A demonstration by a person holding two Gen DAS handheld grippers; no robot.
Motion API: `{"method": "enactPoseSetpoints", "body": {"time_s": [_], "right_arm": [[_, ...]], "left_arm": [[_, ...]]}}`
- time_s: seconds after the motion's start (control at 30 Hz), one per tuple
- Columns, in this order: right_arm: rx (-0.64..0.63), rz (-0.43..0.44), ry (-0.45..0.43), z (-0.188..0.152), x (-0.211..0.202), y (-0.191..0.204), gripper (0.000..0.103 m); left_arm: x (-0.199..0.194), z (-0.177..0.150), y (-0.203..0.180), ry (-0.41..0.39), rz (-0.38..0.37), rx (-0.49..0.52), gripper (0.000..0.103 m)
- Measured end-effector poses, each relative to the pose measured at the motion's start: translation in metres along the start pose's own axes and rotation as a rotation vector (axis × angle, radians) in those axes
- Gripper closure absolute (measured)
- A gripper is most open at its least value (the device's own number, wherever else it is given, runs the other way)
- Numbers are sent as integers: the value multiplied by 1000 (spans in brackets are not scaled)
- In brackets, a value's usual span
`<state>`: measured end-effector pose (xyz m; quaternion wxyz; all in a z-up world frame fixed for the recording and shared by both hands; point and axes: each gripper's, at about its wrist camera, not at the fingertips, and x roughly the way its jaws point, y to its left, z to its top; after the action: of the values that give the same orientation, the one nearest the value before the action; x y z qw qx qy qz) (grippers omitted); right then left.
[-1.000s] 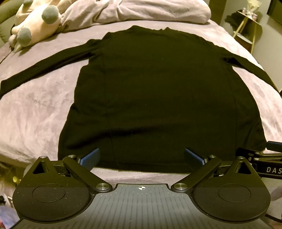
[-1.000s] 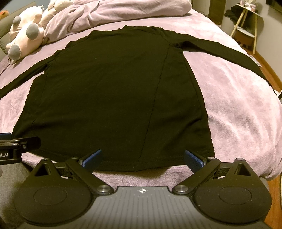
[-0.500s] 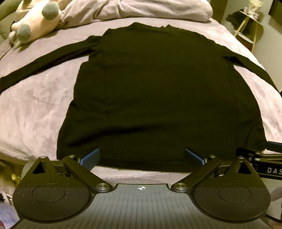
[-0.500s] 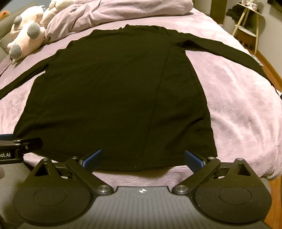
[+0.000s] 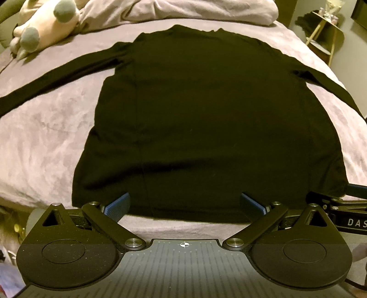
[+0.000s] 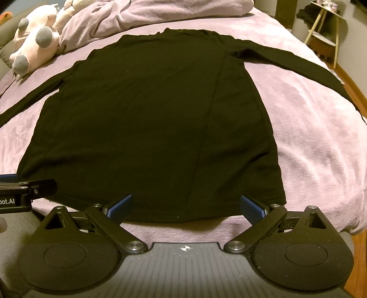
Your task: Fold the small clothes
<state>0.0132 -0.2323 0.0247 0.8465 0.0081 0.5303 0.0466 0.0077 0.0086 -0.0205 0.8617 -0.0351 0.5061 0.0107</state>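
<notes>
A black long-sleeved shirt (image 5: 201, 110) lies flat on the pink bed cover, sleeves spread out to both sides, hem nearest me. It also shows in the right wrist view (image 6: 149, 119). My left gripper (image 5: 184, 202) is open and empty, its blue-padded fingers just above the hem near the shirt's left half. My right gripper (image 6: 185, 206) is open and empty over the hem near the shirt's right half. Each gripper shows at the other view's edge: the right one (image 5: 344, 206), the left one (image 6: 23, 190).
A pink bed cover (image 5: 45, 137) spans the bed. A plush toy (image 5: 45, 25) lies at the far left, also in the right wrist view (image 6: 34, 43). A bunched duvet (image 6: 160, 16) lies beyond the collar. A small side table (image 5: 325, 29) stands far right.
Both grippers have moved slightly forward toward the shirt's hem, so the shirt looks a little closer. Both stay open. The shirt has not moved.
</notes>
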Motion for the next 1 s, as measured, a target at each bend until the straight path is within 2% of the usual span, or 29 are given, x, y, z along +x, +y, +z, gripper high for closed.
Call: {"method": "enactPoseSetpoints", "body": {"time_s": [0.73,1.0], "right_arm": [[89,59,11,5,13,-24,4],[150,150,-1,9,19,-41,4]], "left_arm": [[13,6,-5,51,28,6,0],[20,14,-10,60,44,32,0]]}}
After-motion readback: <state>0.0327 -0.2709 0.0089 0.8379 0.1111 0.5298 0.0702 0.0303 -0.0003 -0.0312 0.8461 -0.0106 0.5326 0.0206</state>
